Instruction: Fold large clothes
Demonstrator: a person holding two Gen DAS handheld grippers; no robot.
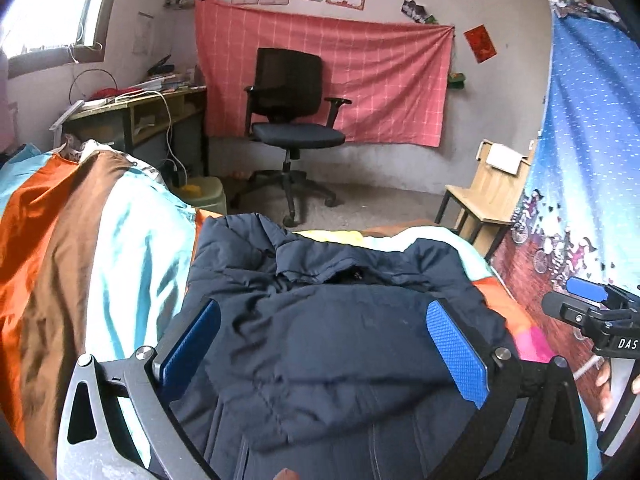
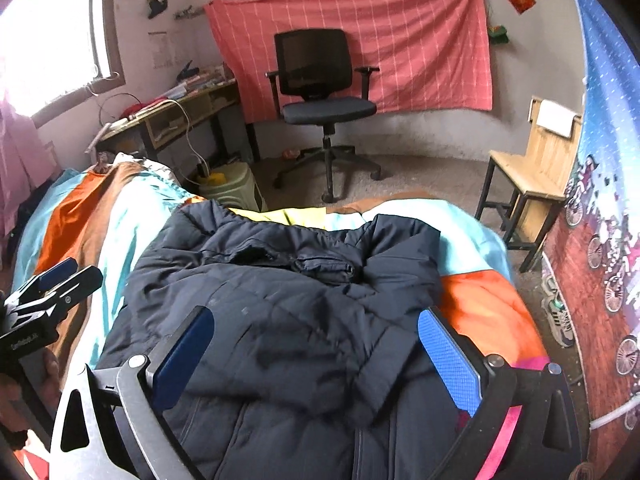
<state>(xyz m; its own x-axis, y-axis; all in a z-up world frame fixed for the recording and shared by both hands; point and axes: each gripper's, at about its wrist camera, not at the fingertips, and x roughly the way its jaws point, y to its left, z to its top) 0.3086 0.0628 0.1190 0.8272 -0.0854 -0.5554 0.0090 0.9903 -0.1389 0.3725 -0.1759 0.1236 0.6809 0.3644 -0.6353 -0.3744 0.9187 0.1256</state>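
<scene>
A dark navy padded jacket [image 1: 320, 312] [image 2: 280, 300] lies on the striped bedsheet [image 1: 100, 240] [image 2: 480, 292], its upper part folded over itself and rumpled. My left gripper [image 1: 324, 344] hovers over the jacket's near half, open wide, with nothing between its blue pads [image 1: 456, 348]. My right gripper [image 2: 316, 356] hangs over the same jacket, also open wide and empty. Each gripper shows in the other's view: the right gripper [image 1: 576, 296] at the right edge, held by a hand, and the left gripper [image 2: 60, 280] at the left edge.
Beyond the bed's far edge stand a black office chair [image 1: 292, 120], a cluttered desk [image 1: 140, 112], a green plastic stool [image 1: 204, 196] and a wooden chair [image 1: 488, 196]. A blue patterned cloth [image 1: 580, 140] hangs close on the right.
</scene>
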